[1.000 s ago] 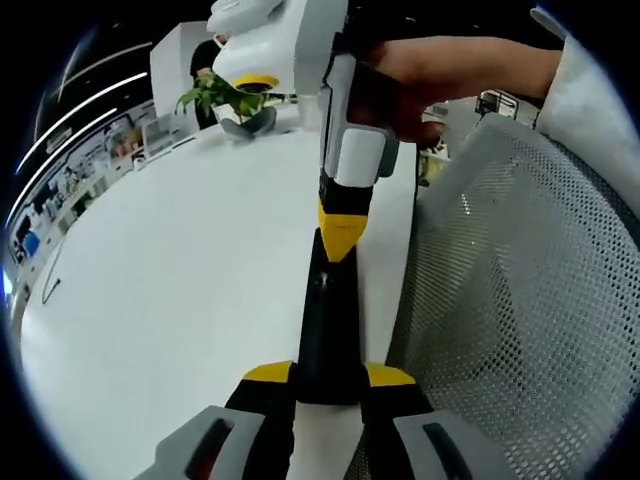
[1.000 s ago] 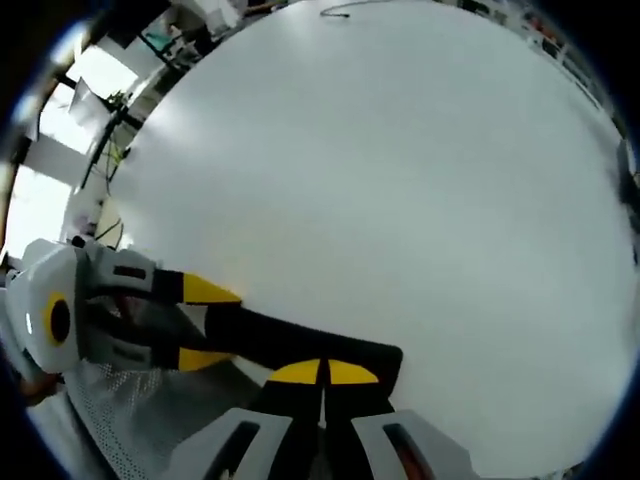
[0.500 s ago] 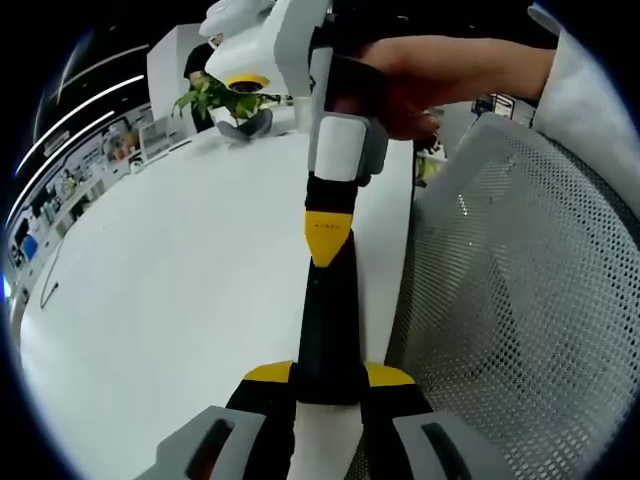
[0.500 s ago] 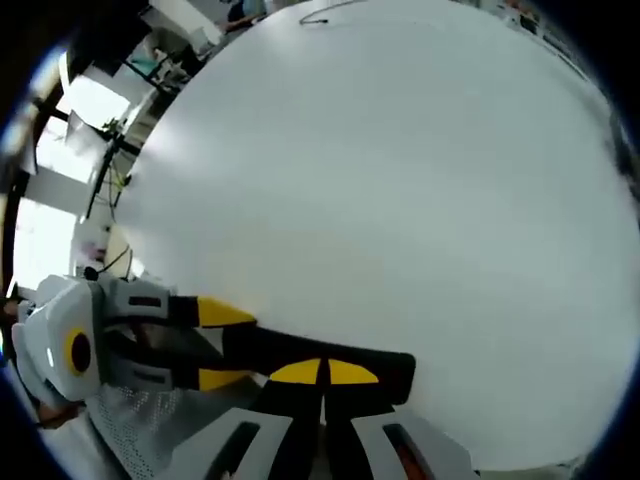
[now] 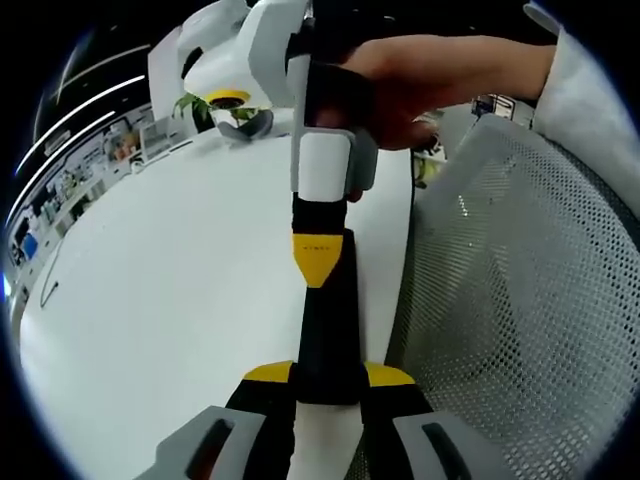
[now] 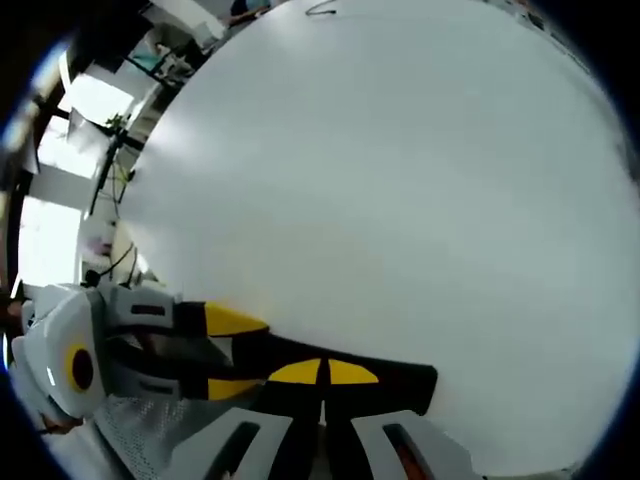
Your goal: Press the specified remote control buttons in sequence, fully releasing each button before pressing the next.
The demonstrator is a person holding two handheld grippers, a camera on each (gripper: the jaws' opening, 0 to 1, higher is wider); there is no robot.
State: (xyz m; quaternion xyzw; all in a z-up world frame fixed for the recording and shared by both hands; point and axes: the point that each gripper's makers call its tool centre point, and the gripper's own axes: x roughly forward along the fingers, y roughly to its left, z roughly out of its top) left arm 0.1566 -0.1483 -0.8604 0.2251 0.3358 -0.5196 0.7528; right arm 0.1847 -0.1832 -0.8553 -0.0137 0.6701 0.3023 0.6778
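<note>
Black and slim, the long plastic remote control (image 5: 325, 330) lies lengthwise at the edge of the round white bench (image 5: 170, 290), its near end clamped between the yellow-tipped jaws of the left tongs (image 5: 329, 378). The right tongs (image 5: 317, 258), closed to a single yellow tip with nothing between the jaws, touch the remote's top face further along, so a press looks under way. No button or display can be read, so how many presses are done or left cannot be told. A hand (image 5: 420, 85) steers the right tongs steeply down from above. Beside the bench stands a grey mesh chair (image 5: 520, 300).
</note>
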